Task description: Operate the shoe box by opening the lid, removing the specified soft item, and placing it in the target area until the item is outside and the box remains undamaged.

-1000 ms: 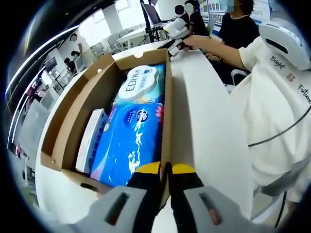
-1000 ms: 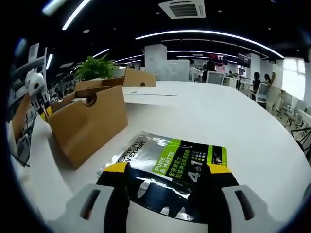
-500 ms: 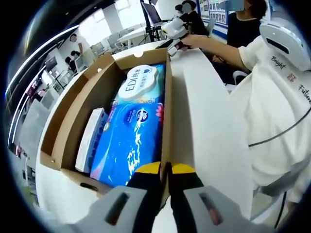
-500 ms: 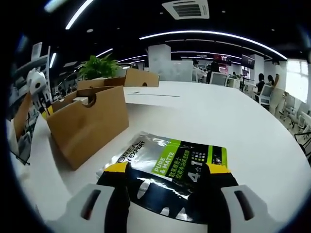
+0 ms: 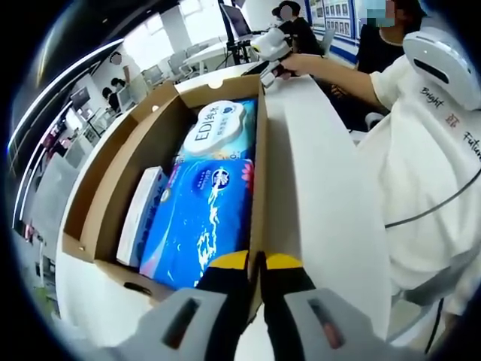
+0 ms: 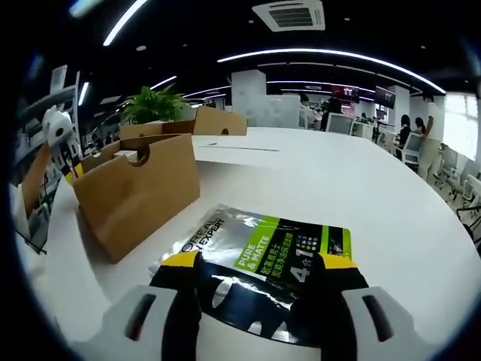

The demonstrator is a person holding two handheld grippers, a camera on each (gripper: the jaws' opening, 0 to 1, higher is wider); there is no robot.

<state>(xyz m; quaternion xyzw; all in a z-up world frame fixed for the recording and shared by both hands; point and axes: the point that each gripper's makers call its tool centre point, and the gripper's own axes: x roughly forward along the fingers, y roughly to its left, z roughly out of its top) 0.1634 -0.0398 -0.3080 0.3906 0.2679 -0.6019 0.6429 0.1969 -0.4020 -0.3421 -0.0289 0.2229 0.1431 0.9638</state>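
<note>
The open cardboard shoe box (image 5: 113, 188) lies on a white table. Inside it are a blue wet-wipes pack (image 5: 207, 210) and, along its left side, a small white box (image 5: 141, 214). My left gripper (image 5: 255, 263) is shut on the top edge of the box's near right wall. At the far end of the box, a person's hand holds my right gripper (image 5: 270, 49). In the right gripper view, a silver, black and green pouch (image 6: 278, 248) lies flat on the table outside the box (image 6: 139, 195). My right gripper (image 6: 259, 267) stands open over it, jaws wide apart.
A person in a white shirt (image 5: 428, 165) stands close on the right of the box. A second cardboard box (image 6: 218, 120) and a green plant (image 6: 154, 105) sit further back. The white table (image 6: 361, 180) stretches away to the right, with office desks and people beyond.
</note>
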